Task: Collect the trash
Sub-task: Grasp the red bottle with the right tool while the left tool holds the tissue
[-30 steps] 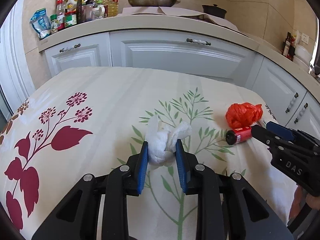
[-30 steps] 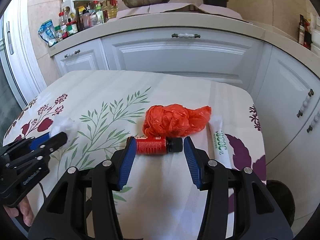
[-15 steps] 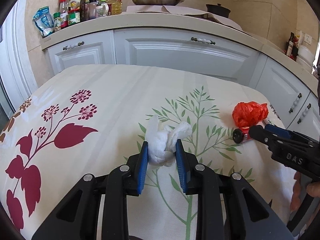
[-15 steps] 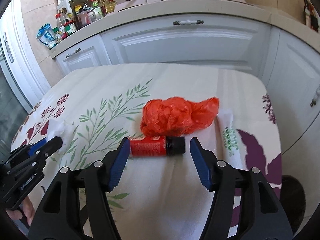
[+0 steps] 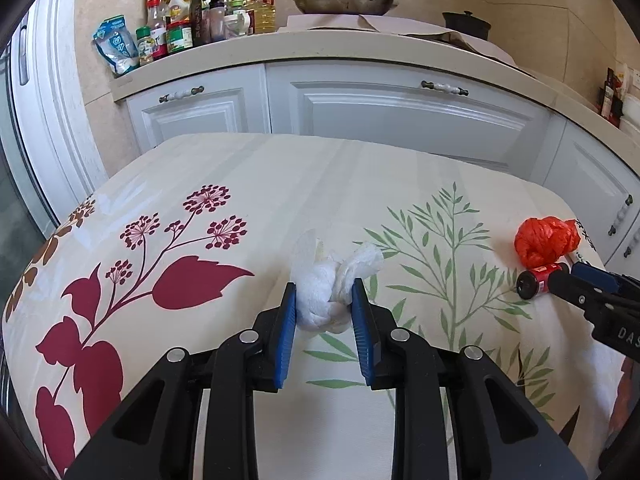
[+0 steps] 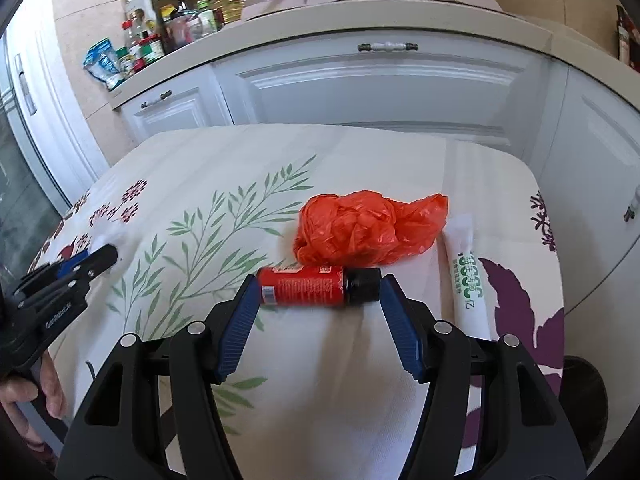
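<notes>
Kitchen cupboards stand behind my floral-cloth table [image 5: 280,184]. My right hand-held gripper [image 6: 318,294] has spread wider — its jaws now bracket the red bottle [image 6: 304,286] untouched, ready to close. My left hand-held gripper [image 5: 323,306] keeps pinching the white tissue wad [image 5: 324,292].

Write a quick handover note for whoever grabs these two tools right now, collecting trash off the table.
Left tool: shut on the white tissue wad, which sits low over the flowered tablecloth.
Right tool: open around the red bottle with black cap, which lies on its side. The pads flank its two ends; no squeeze yet.
Orange plastic bag: crumpled on the cloth just behind the bottle.
White tube with green print: lying right of the bottle.
Done: tissue gripped.
Left: close on the bottle, then collect the bag and tube. No bin in view.
</notes>
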`<state>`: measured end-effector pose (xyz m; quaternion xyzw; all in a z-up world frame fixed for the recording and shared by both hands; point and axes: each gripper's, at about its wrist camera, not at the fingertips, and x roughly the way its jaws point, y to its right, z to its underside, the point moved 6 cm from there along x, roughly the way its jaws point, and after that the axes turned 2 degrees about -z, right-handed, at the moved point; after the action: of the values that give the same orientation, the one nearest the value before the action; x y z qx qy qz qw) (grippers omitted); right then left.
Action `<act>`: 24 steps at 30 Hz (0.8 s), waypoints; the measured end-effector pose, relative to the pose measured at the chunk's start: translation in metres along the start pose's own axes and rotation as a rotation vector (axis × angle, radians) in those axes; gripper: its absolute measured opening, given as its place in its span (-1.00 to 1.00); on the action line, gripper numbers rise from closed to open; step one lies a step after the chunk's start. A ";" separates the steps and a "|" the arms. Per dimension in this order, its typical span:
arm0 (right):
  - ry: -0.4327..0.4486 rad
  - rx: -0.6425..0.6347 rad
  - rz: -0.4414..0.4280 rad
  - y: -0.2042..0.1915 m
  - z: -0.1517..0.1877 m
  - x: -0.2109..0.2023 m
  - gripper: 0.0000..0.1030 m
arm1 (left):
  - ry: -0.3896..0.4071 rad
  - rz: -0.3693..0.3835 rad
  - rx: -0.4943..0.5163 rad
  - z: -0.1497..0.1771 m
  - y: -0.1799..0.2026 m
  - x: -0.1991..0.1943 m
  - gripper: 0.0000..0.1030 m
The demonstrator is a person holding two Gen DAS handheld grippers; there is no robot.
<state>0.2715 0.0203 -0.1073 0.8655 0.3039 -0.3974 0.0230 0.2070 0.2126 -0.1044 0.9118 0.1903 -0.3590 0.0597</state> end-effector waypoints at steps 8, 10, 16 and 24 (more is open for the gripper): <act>-0.009 -0.047 0.025 -0.017 -0.002 0.010 0.44 | -0.006 0.014 0.001 0.000 0.001 0.001 -0.46; -0.014 -0.058 0.041 -0.017 -0.003 0.012 0.44 | -0.004 0.017 -0.003 -0.001 0.000 0.001 -0.46; -0.030 -0.036 0.049 -0.010 -0.005 0.016 0.44 | -0.004 0.021 -0.002 -0.001 0.000 0.001 -0.46; -0.063 -0.036 0.039 -0.008 -0.001 0.019 0.08 | -0.011 0.025 -0.010 0.000 0.000 0.002 -0.46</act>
<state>0.2778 0.0367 -0.1183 0.8577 0.2934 -0.4184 0.0560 0.2089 0.2131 -0.1058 0.9117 0.1803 -0.3624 0.0698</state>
